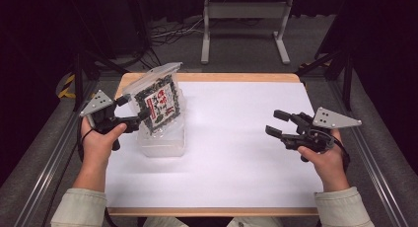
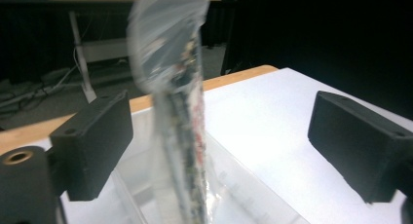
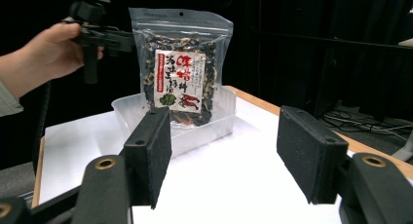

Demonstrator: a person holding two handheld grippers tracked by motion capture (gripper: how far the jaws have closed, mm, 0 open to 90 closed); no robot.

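Note:
A clear zip pouch (image 1: 158, 101) of dark dried food with a white and red label stands upright in a clear plastic container (image 1: 162, 147) at the table's left. My left gripper (image 1: 132, 111) is at the pouch's left edge. In the left gripper view the pouch (image 2: 178, 112) rises edge-on between the wide-apart jaws of the left gripper (image 2: 221, 141), nearer the left pad, and neither pad presses on it. My right gripper (image 1: 273, 122) hovers open at the right, empty, and faces the pouch (image 3: 179, 68) and the container (image 3: 214, 124).
A white sheet (image 1: 236, 138) covers the wooden table. Metal rails run along both sides of the table. A grey metal stand (image 1: 244, 34) and loose cables lie on the floor beyond the far edge.

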